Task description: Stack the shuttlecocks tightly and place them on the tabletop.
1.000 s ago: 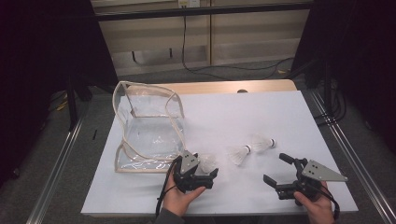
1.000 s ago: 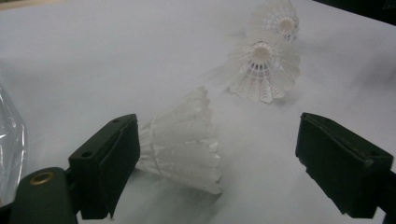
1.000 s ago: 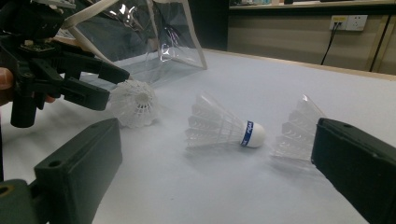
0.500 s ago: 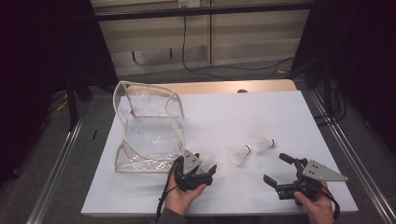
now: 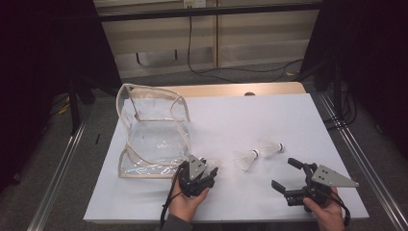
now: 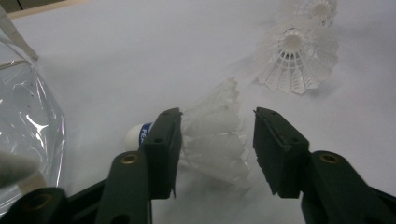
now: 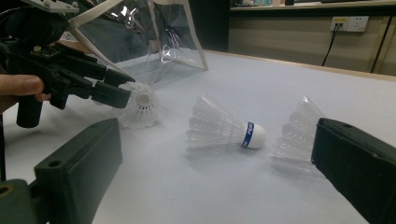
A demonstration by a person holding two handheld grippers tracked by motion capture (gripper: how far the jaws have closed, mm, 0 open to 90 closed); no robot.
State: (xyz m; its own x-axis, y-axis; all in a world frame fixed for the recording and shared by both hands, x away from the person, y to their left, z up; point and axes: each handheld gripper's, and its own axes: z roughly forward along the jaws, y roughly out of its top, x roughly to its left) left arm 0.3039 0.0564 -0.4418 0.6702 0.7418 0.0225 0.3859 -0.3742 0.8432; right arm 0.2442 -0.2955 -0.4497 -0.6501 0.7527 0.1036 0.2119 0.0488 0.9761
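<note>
1. The white shuttlecock (image 6: 212, 135) you are working on lies on its side on the white table (image 5: 231, 120), just right of the clear plastic bag (image 5: 154, 139). Its feather skirt sits between the jaws of your left gripper (image 6: 215, 149), and its cork tip with the blue band pokes out past the left jaw in the left gripper view.
2. Your left gripper (image 5: 206, 174) has just been closing its jaws around that skirt. The left jaw is at the feathers near the cork; the right jaw still shows a sliver of table between it and the skirt, so the pads are not yet pinching it.
3. In the right gripper view, the same shuttlecock (image 7: 140, 107) rests on the table at the tips of your left gripper (image 7: 114, 91), open skirt turned toward the camera.
4. Two more shuttlecocks lie to the right, well apart from the one at your left gripper. The nearer shuttlecock (image 5: 246, 160) and the farther shuttlecock (image 5: 271, 147) lie just beside each other, both on their sides.
5. Your right gripper (image 5: 286, 174) hovers near the front right of the table with its jaws spread wide and nothing between them. In its own view the two spare shuttlecocks lie ahead of the jaws.
6. The clear plastic bag stands open at the table's left, its cream-trimmed rim raised, close behind your left hand (image 5: 185, 204).
</note>
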